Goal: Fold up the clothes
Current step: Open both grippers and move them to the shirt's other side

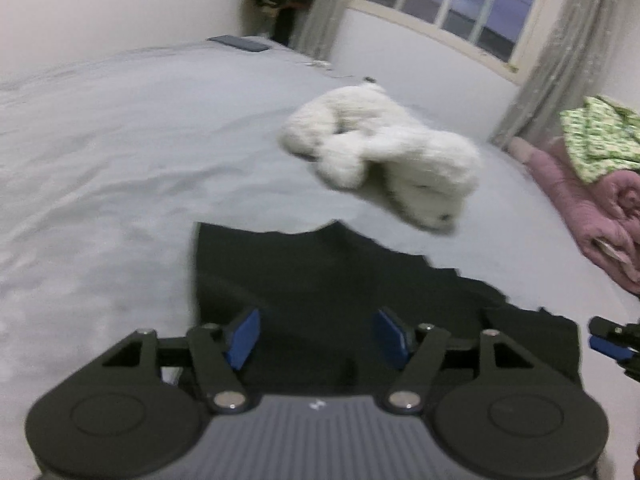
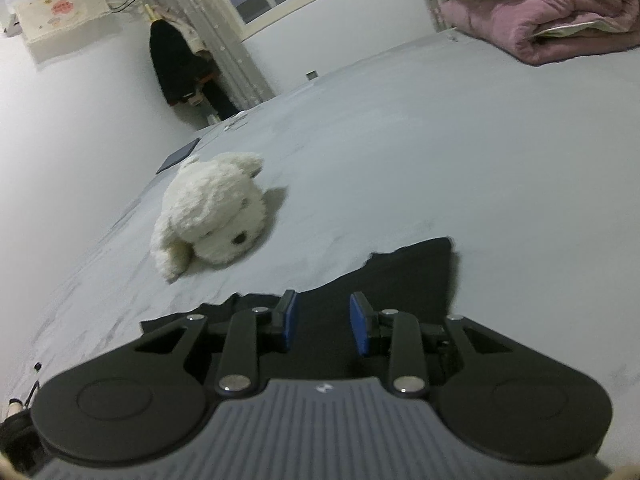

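**A:** Where do you stand with the folding?

**B:** Your black garment (image 1: 320,280) lies flat on the grey bed sheet (image 1: 120,160), right under both tools. Your left gripper (image 1: 316,338) hovers over its near part with the jaws spread wide and nothing between the blue pads. Your right gripper (image 2: 323,322) sits over the other end, jaws parted less widely, also holding nothing that I can see.

**A:** So is it folded or not?

**B:** You can't settle that from here. The far edge looks ragged and stepped, with one squarer corner on the left in the left wrist view, which could be a spread-out garment waiting for a fold or one already doubled over and released. The cloth is too dark and the pictures too blurred to show layers or creases.

**A:** Anything else on the bed you should mind?

**B:** A white plush toy (image 2: 212,212) lies beyond the garment, near but apart from it. A pink quilt (image 2: 560,12) with a green patterned cloth (image 1: 600,136) on top sits well off at the bed's edge. Whether that green piece counts among your clothes to fold, I can't tell. A dark flat tablet-like thing (image 1: 238,43) lies at the far corner.
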`<state>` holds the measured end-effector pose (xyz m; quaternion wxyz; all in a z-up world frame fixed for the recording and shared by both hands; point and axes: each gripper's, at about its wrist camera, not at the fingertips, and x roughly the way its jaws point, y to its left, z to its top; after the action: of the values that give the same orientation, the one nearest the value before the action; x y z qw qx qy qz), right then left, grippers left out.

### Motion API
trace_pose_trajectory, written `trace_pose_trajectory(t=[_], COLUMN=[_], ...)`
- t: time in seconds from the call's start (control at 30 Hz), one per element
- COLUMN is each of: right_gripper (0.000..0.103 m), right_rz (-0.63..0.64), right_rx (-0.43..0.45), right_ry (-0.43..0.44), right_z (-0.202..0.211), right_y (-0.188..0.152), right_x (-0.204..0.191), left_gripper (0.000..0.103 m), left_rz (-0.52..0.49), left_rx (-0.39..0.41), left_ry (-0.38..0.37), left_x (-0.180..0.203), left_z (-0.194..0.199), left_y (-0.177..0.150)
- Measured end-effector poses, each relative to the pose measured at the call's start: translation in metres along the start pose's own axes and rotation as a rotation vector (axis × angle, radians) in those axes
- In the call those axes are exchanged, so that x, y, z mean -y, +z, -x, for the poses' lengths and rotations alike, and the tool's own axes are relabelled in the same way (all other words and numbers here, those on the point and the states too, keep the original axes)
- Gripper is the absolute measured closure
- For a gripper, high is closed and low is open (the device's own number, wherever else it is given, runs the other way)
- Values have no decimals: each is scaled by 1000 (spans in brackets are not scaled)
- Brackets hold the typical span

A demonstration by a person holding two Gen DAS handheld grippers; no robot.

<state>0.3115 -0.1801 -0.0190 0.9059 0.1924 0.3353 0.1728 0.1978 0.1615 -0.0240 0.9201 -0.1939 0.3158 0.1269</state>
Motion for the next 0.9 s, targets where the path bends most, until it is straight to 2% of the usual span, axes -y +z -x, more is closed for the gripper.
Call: trace_pose_trajectory(t=[0.07,0.27,0.37,0.47,0.63,0.8,0.9], right_gripper=[70,69,69,69,69,69,69], right_rz=[6,35,46,50,50,66,76], right_rx=[-10,-43,-60,-75,-101,-141,-165], right_ry=[9,36,51,68,103,116,138], right_z=[-2,-9,-16,-23,-32,-42,-48], right_y=[-2,-12,-18,-23,-29,-34,-36], right_x=[-8,-33,-44,-54,-69,-86,-100], left_gripper=[29,27,27,31,36,43,53], left_rz=[5,20,71,141,229,241,253], left_rx=[7,29,8,-8,12,20,10], left_ry=[31,123,128,93,-3,-72,-144], left_x=[-10,-42,-63,-85,-109,-111,-109], left_z=[1,6,-1,-7,-10,-17,-24], left_y=[3,14,18,19,20,18,16])
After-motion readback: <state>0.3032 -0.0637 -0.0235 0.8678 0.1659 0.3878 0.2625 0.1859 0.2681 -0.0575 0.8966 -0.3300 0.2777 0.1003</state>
